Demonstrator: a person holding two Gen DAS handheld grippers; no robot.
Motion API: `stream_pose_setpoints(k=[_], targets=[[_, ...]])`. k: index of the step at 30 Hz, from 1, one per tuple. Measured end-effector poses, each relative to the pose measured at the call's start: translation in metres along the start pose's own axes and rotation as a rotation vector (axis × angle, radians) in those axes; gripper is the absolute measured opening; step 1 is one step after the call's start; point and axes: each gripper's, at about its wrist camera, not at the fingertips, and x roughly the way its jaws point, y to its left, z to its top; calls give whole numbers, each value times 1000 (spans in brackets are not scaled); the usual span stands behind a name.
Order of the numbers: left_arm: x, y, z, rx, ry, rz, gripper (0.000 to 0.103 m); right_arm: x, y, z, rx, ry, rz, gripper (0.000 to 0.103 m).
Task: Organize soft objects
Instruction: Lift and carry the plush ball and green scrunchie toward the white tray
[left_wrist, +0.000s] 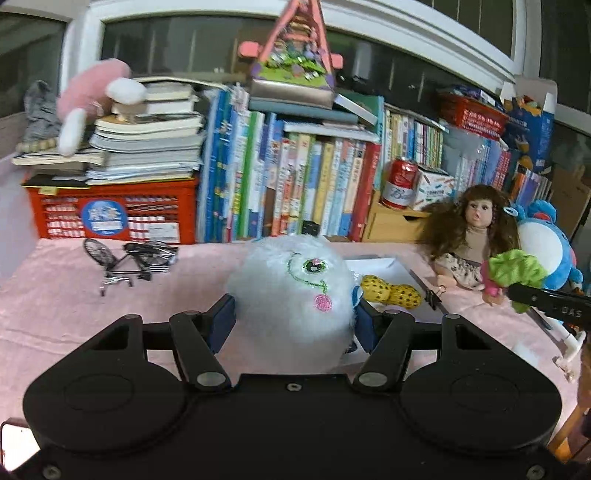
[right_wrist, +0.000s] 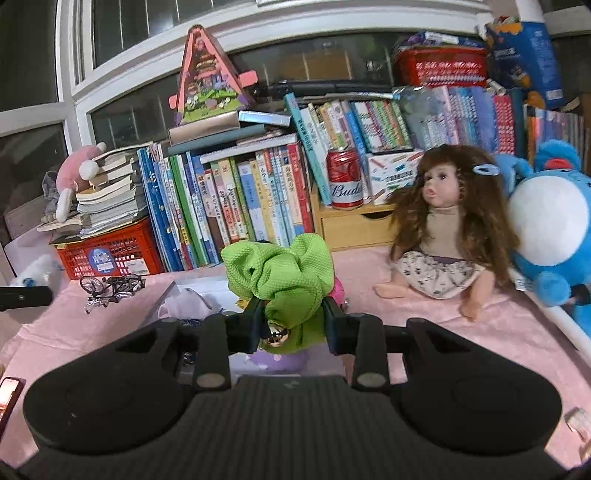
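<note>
The white fluffy ball toy (left_wrist: 291, 291), with a stitched green eye and a pink cheek patch, sits squeezed between the blue pads of the left gripper (left_wrist: 293, 321); the jaws stand about half apart and press into its fur on both sides, so it is gripped, and it appears lifted clear of the pink table cover (left_wrist: 55, 314). The green cloth toy (right_wrist: 280, 277), a bunched waffle-weave piece with a small gold bell under it, is clamped in the right gripper (right_wrist: 291, 323), whose jaws are narrow and closed on the fabric; the left wrist view shows it held up in front of the doll (left_wrist: 476, 236).

My reading is that the sorting is partway: both soft things are picked up, neither yet set down. A white tray (left_wrist: 380, 264) just behind the fluffy ball holds a yellow spotted toy (left_wrist: 391, 291) and may be the collecting place, though I cannot tell for sure. The doll and the blue plush (right_wrist: 550, 229) sit against the books (right_wrist: 240, 199) at the right, and a pink plush (left_wrist: 92, 92) lies on the book pile at the left, all untouched
</note>
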Motion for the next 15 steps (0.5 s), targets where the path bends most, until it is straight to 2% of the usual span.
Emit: stream_pose_setpoints(k=[4, 8, 10, 15], targets=[[31, -8, 12, -7, 80, -28, 63, 23, 0, 8, 4, 61, 4, 38], [68, -7, 17, -52, 195, -45, 63, 45, -2, 13, 8, 140, -5, 38], [87, -6, 17, -72, 251, -46, 63, 56, -3, 12, -5, 184, -14, 38], [122, -4, 7, -84, 334, -25, 63, 76, 0, 3, -46, 256, -36, 38]])
